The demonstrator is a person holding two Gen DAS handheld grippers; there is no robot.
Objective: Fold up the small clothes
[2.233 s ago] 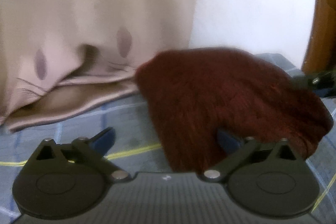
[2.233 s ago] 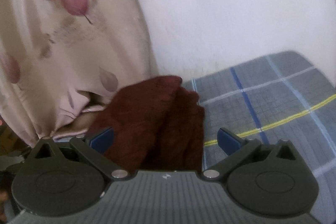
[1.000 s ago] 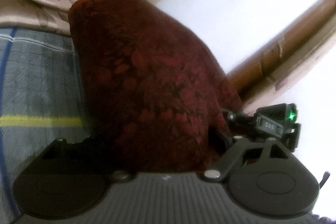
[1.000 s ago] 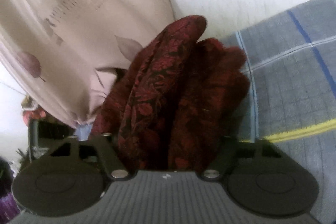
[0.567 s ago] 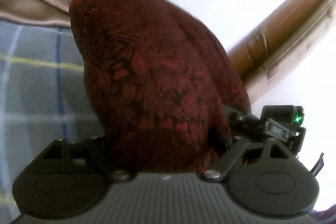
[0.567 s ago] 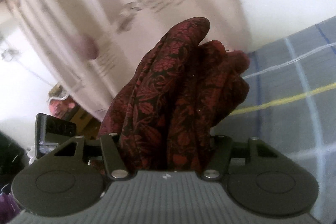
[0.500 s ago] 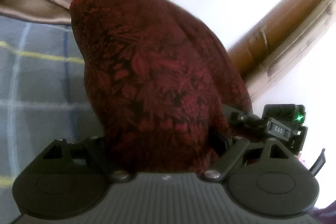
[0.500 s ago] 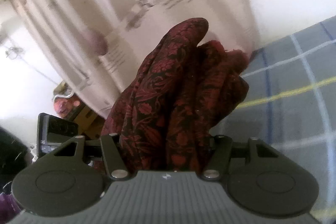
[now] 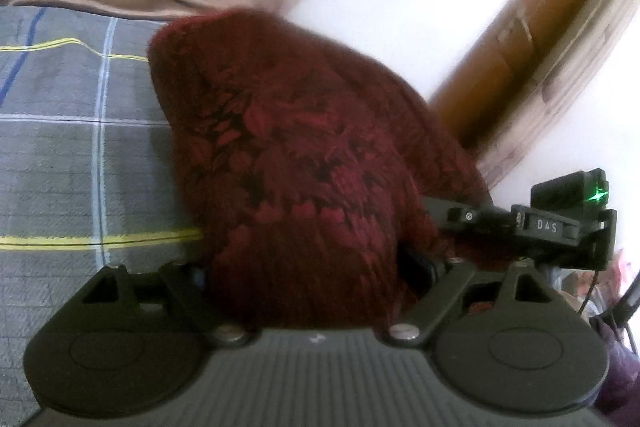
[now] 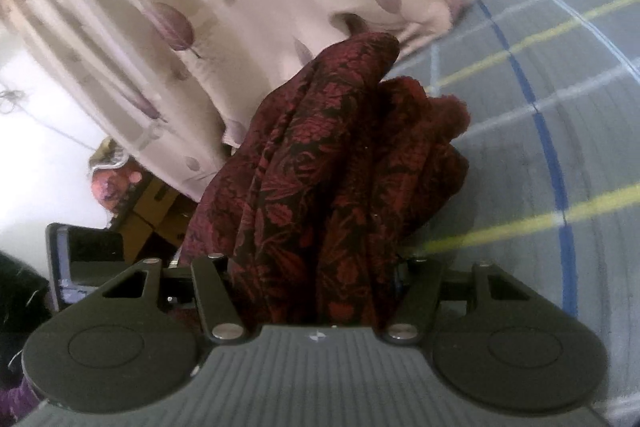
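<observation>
My left hand-held gripper [image 9: 304, 267], jaws just widening, and right hand-held gripper [image 10: 316, 267] both grasp the dark red garment [image 9: 304, 155], held bunched above the checked bed [image 9: 80, 155]. Advise spreading edges level before lowering flat.

Leaf-print curtain [image 10: 168, 7], plaid bedsheet [image 9: 60, 155]

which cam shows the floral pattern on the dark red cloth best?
Right wrist: the dark red floral cloth is sharp, its folds and leaf print clear. Left wrist shows it blurred, as one broad bulging mass.
</observation>
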